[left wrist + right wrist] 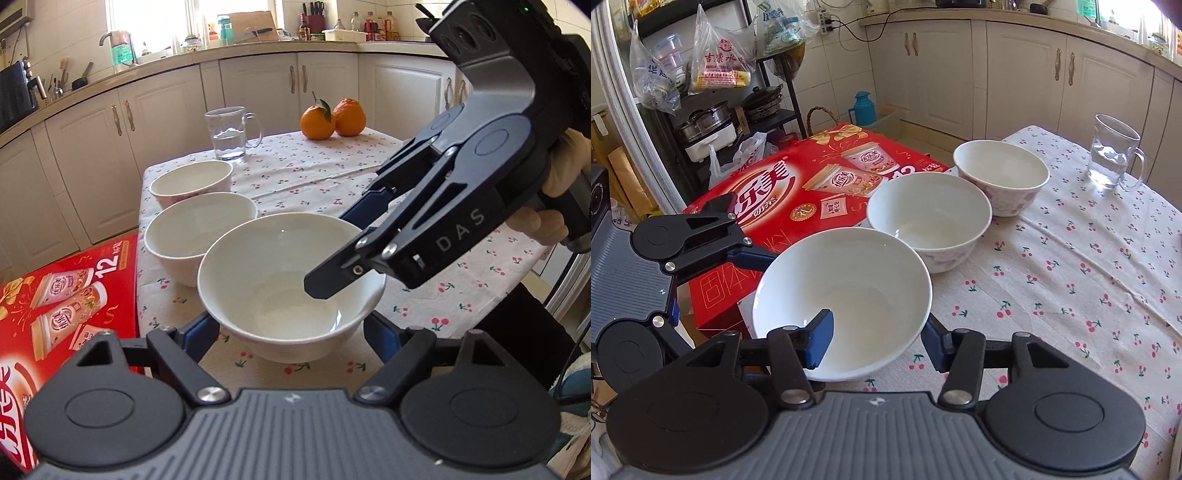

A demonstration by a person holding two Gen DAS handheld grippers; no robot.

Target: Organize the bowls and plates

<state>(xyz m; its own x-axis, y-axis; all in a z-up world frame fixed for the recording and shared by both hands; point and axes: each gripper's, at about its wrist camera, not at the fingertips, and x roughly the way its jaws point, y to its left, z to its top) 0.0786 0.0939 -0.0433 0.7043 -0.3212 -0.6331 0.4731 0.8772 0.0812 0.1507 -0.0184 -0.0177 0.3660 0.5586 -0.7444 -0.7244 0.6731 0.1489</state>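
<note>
Cloth printed with small cherries (332, 173) covers the table, and a red drink carton (74, 295) stands against the table's edge beside the bowls. Three white bowls sit in a row along that edge, rim almost against rim. The nearest bowl (280, 266), plain white and the widest, is at the corner closest to both cameras. The middle bowl (192, 229) and the far bowl (188, 181), which has a faint pink pattern outside, follow behind it. The left gripper (290, 328) straddles the nearest bowl across its whole width, with a blue pad against the outer wall on each side, so it appears clamped on it. The right gripper (877, 343), held in a person's hand (554, 184), pinches the same bowl's rim, one finger inside the basin and the other outside the wall, jaws clenched on it. The bowl's foot looks to be on the cloth, though I cannot tell for sure. A glass mug (229, 136) with a little water stands beyond the far bowl, and two oranges (332, 118) sit touching at the table's far end.
</note>
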